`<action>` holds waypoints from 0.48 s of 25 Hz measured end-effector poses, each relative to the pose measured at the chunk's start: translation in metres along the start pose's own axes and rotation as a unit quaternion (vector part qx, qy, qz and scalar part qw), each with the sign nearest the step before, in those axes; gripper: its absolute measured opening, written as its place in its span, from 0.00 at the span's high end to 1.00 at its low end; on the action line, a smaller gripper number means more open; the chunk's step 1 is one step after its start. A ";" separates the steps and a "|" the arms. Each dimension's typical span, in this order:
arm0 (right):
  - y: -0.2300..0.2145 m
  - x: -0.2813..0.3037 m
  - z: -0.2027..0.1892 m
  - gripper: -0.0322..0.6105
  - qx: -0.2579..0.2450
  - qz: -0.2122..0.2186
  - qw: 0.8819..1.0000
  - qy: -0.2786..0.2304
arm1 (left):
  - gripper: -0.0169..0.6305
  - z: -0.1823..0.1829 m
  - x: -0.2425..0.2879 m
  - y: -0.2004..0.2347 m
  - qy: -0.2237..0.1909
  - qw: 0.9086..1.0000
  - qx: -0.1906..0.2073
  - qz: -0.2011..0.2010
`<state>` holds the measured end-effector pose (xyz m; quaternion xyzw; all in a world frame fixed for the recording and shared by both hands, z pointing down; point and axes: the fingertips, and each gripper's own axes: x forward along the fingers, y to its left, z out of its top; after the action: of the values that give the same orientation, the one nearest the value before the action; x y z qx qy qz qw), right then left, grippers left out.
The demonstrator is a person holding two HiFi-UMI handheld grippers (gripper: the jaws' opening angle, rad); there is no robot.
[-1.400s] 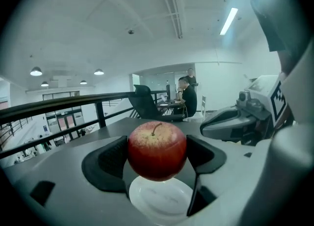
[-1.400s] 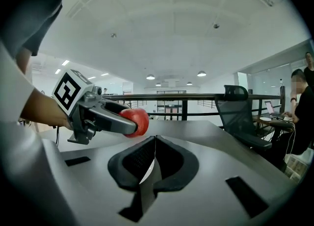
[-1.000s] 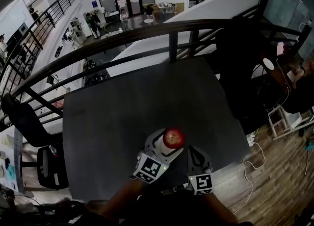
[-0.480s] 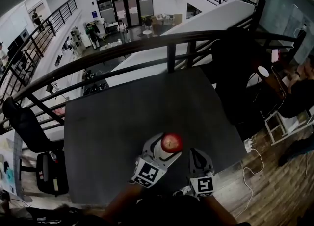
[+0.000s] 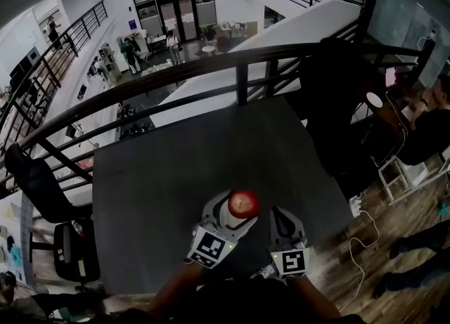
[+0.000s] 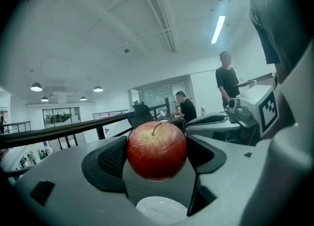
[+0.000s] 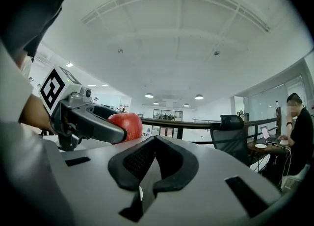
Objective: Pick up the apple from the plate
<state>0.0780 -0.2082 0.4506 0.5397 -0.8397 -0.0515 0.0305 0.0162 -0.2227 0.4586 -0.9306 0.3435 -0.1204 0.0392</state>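
A red apple (image 5: pixel 242 204) hangs above the dark table (image 5: pixel 176 168), pinched between the jaws of my left gripper (image 5: pixel 239 210). In the left gripper view the apple (image 6: pixel 157 150) fills the gap between the black pads, stem up, and a white plate (image 6: pixel 161 209) shows on the table below it. My right gripper (image 5: pixel 280 217) stays just to the right, near the table's front edge, shut on nothing. From the right gripper view its pads (image 7: pixel 140 161) meet, and the apple (image 7: pixel 129 124) shows at the left in the left gripper (image 7: pixel 91 122).
A black railing (image 5: pixel 211 62) runs along the table's far edge, with a drop to a lower floor beyond. A black office chair (image 5: pixel 39 182) stands at the left. People and a small desk (image 5: pixel 401 112) are at the right.
The left gripper keeps its hold on the apple at about the same spot. The head view has shifted slightly; the right gripper has not visibly moved.
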 end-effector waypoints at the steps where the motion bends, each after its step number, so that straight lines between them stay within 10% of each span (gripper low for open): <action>1: -0.001 0.000 0.001 0.91 -0.001 -0.002 1.000 -0.002 | 0.39 0.000 0.000 0.000 0.000 1.000 -0.001 0.001; 12: 0.002 0.009 0.006 0.91 -0.006 0.014 1.000 -0.002 | 0.39 -0.003 0.000 0.013 0.009 1.000 -0.004 0.019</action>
<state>0.0716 -0.2152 0.4452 0.5276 -0.8469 -0.0567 0.0328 0.0071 -0.2323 0.4590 -0.9228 0.3622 -0.1271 0.0347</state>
